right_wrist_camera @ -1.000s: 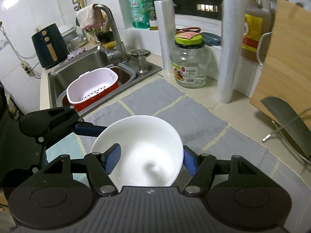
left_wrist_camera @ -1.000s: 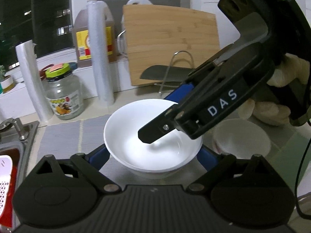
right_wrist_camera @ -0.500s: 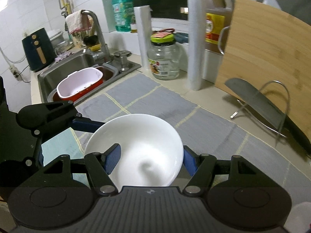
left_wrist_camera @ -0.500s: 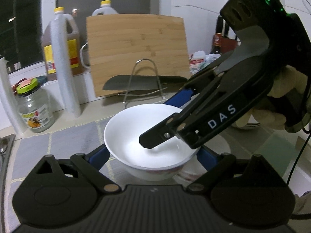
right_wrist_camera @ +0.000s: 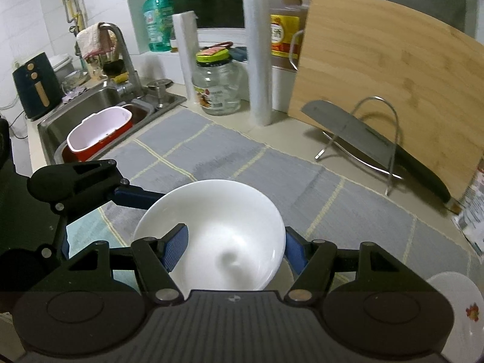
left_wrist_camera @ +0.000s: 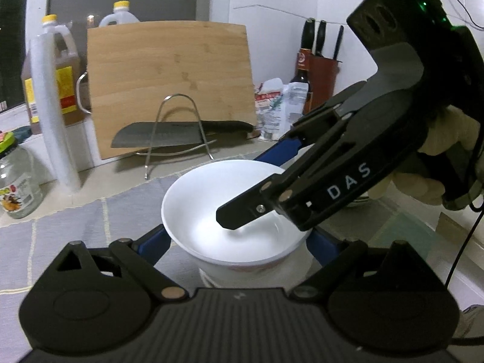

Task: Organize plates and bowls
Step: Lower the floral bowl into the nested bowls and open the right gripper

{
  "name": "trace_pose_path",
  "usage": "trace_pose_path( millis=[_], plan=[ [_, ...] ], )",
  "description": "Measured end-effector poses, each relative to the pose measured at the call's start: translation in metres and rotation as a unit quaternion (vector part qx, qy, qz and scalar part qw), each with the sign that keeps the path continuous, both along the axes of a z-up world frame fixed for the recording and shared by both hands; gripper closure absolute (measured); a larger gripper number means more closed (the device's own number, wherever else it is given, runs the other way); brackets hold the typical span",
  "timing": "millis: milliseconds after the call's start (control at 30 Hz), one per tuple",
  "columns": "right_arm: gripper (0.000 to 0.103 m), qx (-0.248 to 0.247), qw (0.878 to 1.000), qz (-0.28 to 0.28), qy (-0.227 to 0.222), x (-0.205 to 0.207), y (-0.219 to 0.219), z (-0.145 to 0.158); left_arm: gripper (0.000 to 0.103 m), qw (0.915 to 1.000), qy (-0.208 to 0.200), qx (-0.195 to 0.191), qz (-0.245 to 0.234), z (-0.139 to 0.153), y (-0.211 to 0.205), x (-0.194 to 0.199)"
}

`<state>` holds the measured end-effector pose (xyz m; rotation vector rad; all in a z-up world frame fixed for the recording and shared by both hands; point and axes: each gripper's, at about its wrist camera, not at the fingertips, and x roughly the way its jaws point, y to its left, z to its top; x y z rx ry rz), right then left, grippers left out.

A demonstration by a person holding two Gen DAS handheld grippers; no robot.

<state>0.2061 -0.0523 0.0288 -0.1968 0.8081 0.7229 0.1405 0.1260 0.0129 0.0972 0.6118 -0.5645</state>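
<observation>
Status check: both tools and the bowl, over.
Left tool and right tool both clamped on white bowl. Bowl above a second bowl. Cleaver rack off to the side, not blocking.

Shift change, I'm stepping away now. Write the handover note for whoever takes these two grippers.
Left tongs: shut across the white bowl, carrying it over the grey mat.
Right tongs: one finger inside that bowl and one outside its rim. It is unclear whether they squeeze.
Below the bowl: a red-patterned dish; I cannot tell whether they touch. The right wrist view shows a flowered plate at the mat's right end, possibly the same piece.
Done: bowl picked up.
Left: probably lower it into the patterned dish, release, then sort out any remaining plate.
</observation>
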Motion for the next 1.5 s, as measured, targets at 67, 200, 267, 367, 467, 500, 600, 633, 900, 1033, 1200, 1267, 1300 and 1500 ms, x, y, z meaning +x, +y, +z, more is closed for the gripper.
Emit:
trace_pose_path(
  millis=[67, 200, 267, 367, 467, 500, 600, 633, 900, 1033, 1200, 1267, 1300, 1500],
  plan=[
    [0.03, -0.001, 1.0, -0.004, 0.002, -0.001, -0.004, -0.002, 0.008, 1.0, 0.002, 0.0, -0.004, -0.002, -0.003, 0.001],
    [0.03, -0.003, 1.0, -0.009, 0.01, 0.0, -0.009, -0.007, 0.008, 0.9999, 0.013, 0.0, -0.009, -0.006, -0.007, 0.003],
    [0.03, -0.005, 1.0, -0.01, 0.013, -0.001, -0.012, -0.011, 0.008, 0.9998, 0.018, 0.0, -0.01, -0.007, -0.008, 0.004],
    [0.03, -0.004, 1.0, -0.01, 0.022, 0.001, -0.014, -0.016, 0.008, 0.9997, 0.024, 0.0, -0.01, -0.01, -0.009, 0.005],
    [0.03, -0.006, 1.0, -0.008, 0.026, 0.002, -0.014, -0.02, 0.008, 0.9994, 0.033, -0.002, -0.007, -0.013, -0.009, 0.006],
    [0.03, -0.007, 1.0, -0.007, 0.028, 0.003, -0.014, -0.021, 0.008, 0.9994, 0.035, -0.002, -0.007, -0.014, -0.01, 0.006],
    [0.03, -0.007, 0.999, -0.006, 0.033, 0.004, -0.013, -0.024, 0.008, 0.9992, 0.039, 0.001, -0.006, -0.017, -0.01, 0.006],
    [0.03, -0.008, 0.999, -0.007, 0.034, 0.005, -0.013, -0.025, 0.008, 0.9992, 0.04, 0.002, -0.006, -0.017, -0.011, 0.007],
    [0.03, -0.008, 0.999, -0.01, 0.039, 0.007, -0.014, -0.029, 0.008, 0.9989, 0.045, 0.005, -0.009, -0.019, -0.011, 0.01],
    [0.03, -0.007, 0.999, -0.011, 0.043, 0.008, -0.014, -0.031, 0.008, 0.9987, 0.049, 0.007, -0.01, -0.021, -0.012, 0.011],
    [0.03, -0.006, 0.999, -0.011, 0.044, 0.009, -0.013, -0.032, 0.008, 0.9988, 0.048, 0.01, -0.01, -0.021, -0.013, 0.011],
    [0.03, -0.006, 0.999, -0.011, 0.044, 0.01, -0.014, -0.033, 0.008, 0.9987, 0.048, 0.011, -0.011, -0.021, -0.014, 0.011],
    [0.03, -0.006, 0.999, -0.011, 0.045, 0.01, -0.013, -0.033, 0.008, 0.9987, 0.049, 0.011, -0.01, -0.021, -0.014, 0.011],
    [0.028, -0.006, 0.999, -0.011, 0.046, 0.01, -0.014, -0.036, 0.007, 0.9987, 0.047, 0.015, -0.011, -0.021, -0.015, 0.01]
  ],
)
